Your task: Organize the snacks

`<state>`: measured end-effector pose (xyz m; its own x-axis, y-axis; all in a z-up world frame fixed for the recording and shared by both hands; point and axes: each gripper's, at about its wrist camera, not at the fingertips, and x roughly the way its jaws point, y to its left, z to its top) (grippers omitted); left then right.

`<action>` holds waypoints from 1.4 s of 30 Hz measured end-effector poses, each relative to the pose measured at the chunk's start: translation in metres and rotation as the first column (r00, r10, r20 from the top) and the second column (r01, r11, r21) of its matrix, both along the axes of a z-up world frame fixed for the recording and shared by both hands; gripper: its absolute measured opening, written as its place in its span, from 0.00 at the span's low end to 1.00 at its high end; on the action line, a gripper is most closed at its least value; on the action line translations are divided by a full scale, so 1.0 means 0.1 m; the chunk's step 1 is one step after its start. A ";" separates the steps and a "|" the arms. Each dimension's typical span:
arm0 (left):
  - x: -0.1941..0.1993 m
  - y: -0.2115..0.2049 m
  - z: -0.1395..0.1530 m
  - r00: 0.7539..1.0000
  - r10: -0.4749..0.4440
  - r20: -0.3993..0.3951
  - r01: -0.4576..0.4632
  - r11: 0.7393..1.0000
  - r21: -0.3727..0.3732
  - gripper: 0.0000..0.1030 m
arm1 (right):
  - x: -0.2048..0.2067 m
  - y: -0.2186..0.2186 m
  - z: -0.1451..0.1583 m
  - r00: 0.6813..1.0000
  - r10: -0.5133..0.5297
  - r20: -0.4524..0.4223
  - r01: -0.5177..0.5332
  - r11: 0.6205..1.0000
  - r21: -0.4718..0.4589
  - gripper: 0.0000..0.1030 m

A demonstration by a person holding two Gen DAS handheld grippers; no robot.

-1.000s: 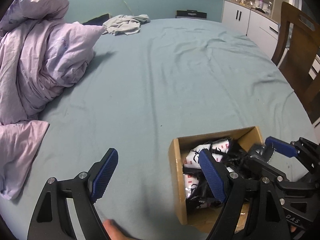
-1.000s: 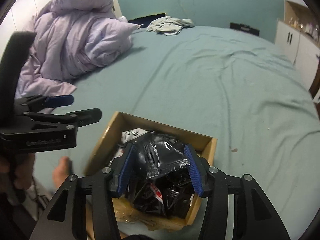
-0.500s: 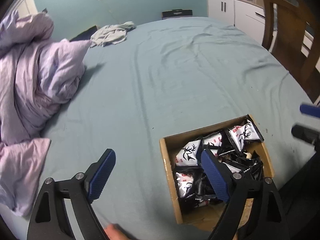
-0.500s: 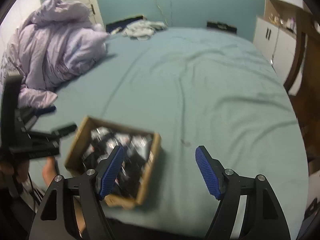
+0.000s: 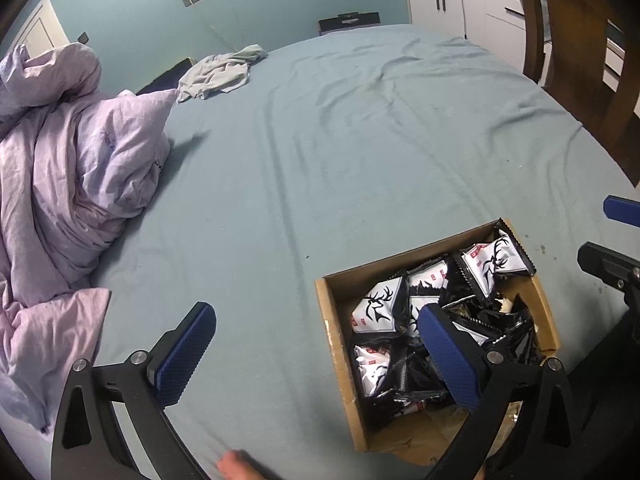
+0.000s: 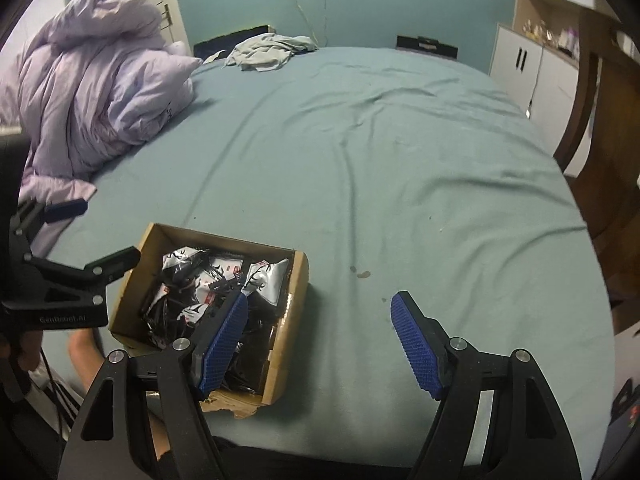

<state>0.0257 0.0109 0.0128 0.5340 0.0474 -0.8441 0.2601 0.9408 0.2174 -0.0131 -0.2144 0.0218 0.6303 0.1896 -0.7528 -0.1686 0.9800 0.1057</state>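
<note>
In the left wrist view, the left claw (image 5: 316,354) is standing wide and empty, its jaws having just been opening, and the cardboard box (image 5: 340,344) of snack packets (image 5: 378,308) is lying under its right finger, near the bed's (image 5: 360,140) front edge. In the right wrist view, the right claw (image 6: 320,344) is gaping empty too, having just been opening, with the box (image 6: 292,320) under its left finger, so both claws are sitting about equally near.

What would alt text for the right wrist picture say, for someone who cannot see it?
Open, empty tongs with blue pads hang over a teal bed sheet beside a cardboard box full of black-and-white snack packets. A second pair of tongs is at the left edge, with a rumpled lilac duvet behind it.
</note>
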 end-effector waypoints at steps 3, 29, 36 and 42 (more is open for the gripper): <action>-0.01 -0.01 0.00 1.000 0.002 0.003 -0.002 1.000 0.004 1.00 | -0.03 0.17 -0.06 1.000 0.017 0.018 -0.017 0.999 -0.047 0.71; -0.02 -0.03 0.01 1.000 -0.009 0.000 0.009 1.000 0.027 1.00 | -0.03 0.19 -0.14 0.999 0.034 0.018 -0.033 0.997 -0.068 0.71; 0.00 -0.01 0.01 1.000 -0.005 -0.014 0.005 1.000 -0.006 1.00 | -0.02 0.18 -0.14 0.999 0.031 0.015 -0.031 0.998 -0.060 0.71; 0.00 0.01 0.00 1.000 -0.003 -0.021 0.002 1.000 -0.016 1.00 | -0.01 0.17 -0.15 0.999 0.032 0.011 -0.031 0.998 -0.046 0.71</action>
<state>0.0259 0.0121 0.0124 0.5164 0.0325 -0.8557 0.2667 0.9435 0.1968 -0.0139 -0.1972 0.0066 0.6330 0.1749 -0.7541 -0.2004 0.9780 0.0585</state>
